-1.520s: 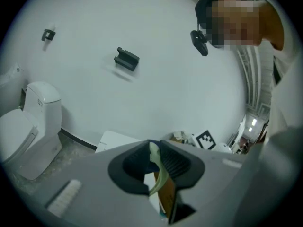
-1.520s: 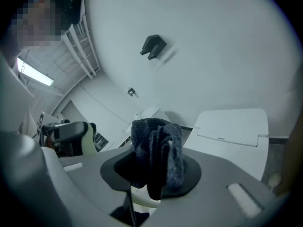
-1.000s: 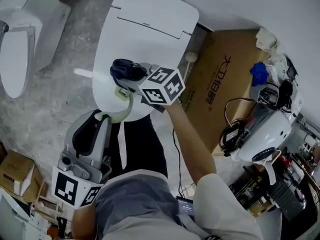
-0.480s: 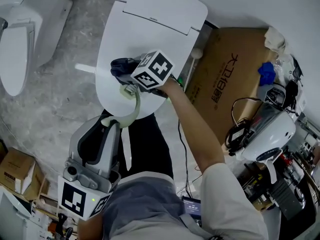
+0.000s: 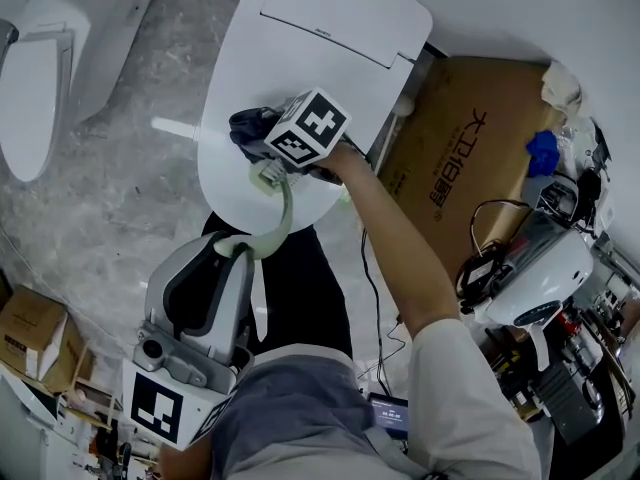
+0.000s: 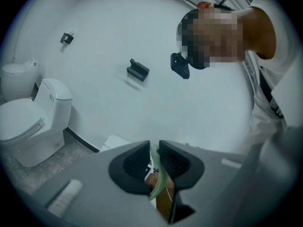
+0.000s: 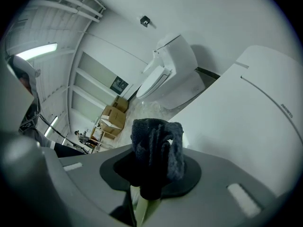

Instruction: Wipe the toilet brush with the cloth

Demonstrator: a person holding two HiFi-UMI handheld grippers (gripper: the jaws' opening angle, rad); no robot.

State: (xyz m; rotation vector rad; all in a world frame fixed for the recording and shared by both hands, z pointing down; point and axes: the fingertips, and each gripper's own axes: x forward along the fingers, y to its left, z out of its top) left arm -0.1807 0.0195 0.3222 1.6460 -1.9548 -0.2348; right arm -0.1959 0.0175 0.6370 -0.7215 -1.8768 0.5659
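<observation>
The toilet brush (image 5: 284,215) has a pale green curved handle; its ribbed end lies against the dark cloth (image 5: 248,126) over the closed toilet lid (image 5: 330,38). My right gripper (image 5: 258,143), under its marker cube, is shut on the bunched cloth (image 7: 156,143); the green handle (image 7: 141,208) shows just below the jaws. At the lower left, my left gripper (image 5: 238,247) is shut on the handle's near end. In the left gripper view the green handle (image 6: 159,186) is pinched between the dark pads (image 6: 132,163).
A second white toilet (image 5: 35,78) stands at the left. A cardboard box (image 5: 470,158) leans to the right of the near toilet, with cables and white equipment (image 5: 530,268) beyond it. More boxes (image 5: 30,333) sit at the lower left. My legs are below the lid.
My right gripper has turned and shifted slightly away along the lid with the cloth. The left gripper has come a little forward, still holding the brush handle.
</observation>
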